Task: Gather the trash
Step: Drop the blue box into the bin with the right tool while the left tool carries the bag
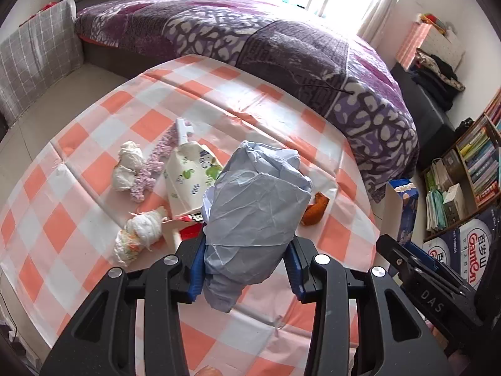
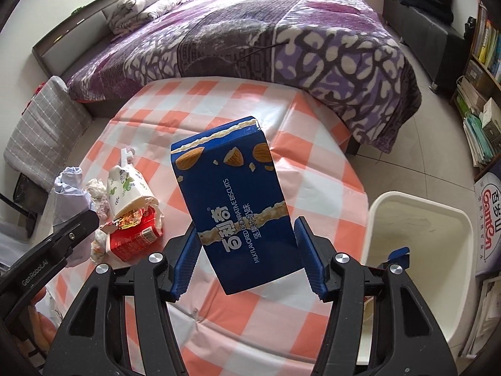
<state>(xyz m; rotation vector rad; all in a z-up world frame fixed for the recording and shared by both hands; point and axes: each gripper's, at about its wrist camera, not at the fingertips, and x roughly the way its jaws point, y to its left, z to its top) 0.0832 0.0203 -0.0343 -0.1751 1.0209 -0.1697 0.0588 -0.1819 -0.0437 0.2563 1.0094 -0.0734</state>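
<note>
Biscuit box [image 2: 238,200], long axis upright, sits clamped in our right hand-held gripper [image 2: 247,257]; the white bin [image 2: 416,238] lies just right. Our left hand-held gripper [image 1: 247,269] pinches crumpled blue wrapping [image 1: 253,216], probably paper.

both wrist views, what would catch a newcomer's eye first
The blue biscuit box stands out, clamped in the right gripper above the checked tablecloth, with a white bin just to its right. In the left wrist view, the left gripper grips a crumpled pale blue bag, with wrappers and tissue wads littering the cloth beyond.
</note>
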